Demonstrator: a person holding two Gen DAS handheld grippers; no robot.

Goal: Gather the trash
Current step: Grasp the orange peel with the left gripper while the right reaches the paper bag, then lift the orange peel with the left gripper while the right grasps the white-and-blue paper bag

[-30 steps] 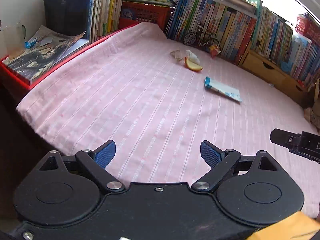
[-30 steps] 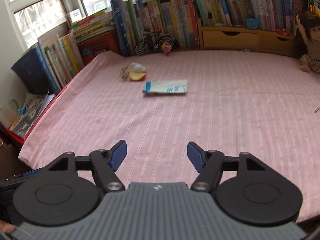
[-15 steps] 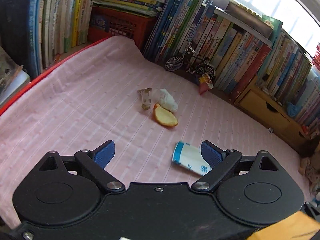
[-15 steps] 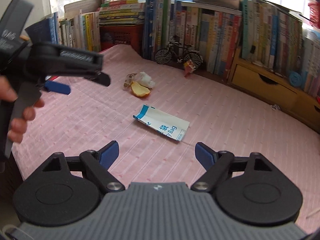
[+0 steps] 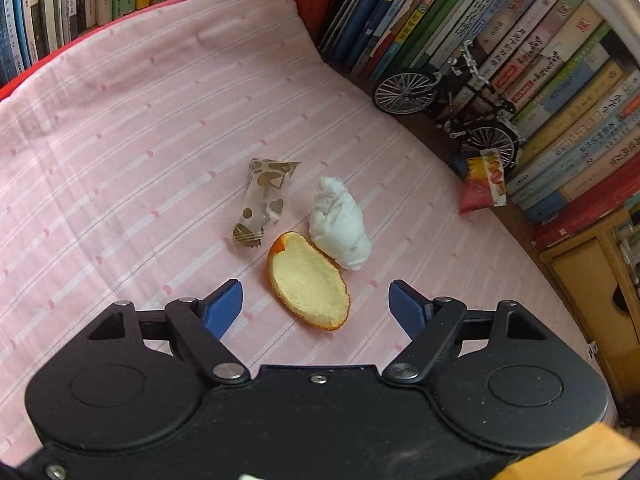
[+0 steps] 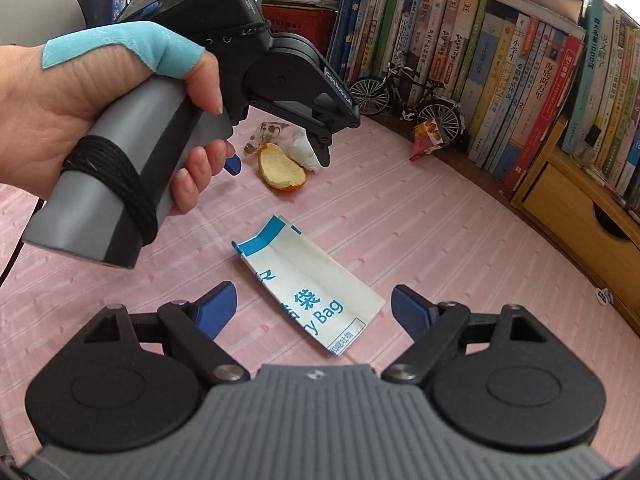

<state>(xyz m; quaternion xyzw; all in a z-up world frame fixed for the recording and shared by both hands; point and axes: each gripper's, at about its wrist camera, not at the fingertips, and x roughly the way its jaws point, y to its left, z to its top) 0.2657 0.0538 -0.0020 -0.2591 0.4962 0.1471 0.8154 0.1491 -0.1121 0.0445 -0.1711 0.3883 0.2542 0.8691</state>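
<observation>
Three scraps lie mid-frame on the pink cloth point(image 5: 120, 128): an orange peel point(image 5: 308, 282), a white tissue wad point(image 5: 342, 224) and a candy wrapper point(image 5: 262, 200). The left gripper point(image 5: 316, 304) hangs over the peel, its jaws closing but apparently clear of it. The right gripper point(image 6: 312, 306) stands spread above a blue-and-white paper bag point(image 6: 308, 284).

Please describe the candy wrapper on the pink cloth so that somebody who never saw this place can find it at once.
Look at the pink striped cloth in front of the row of books, near the small model bicycle. Three pieces of trash lie close together there. The candy wrapper is the leftmost one: thin, clear, with gold hearts and dots, unlike the white crumpled tissue and the orange peel beside it.
</observation>
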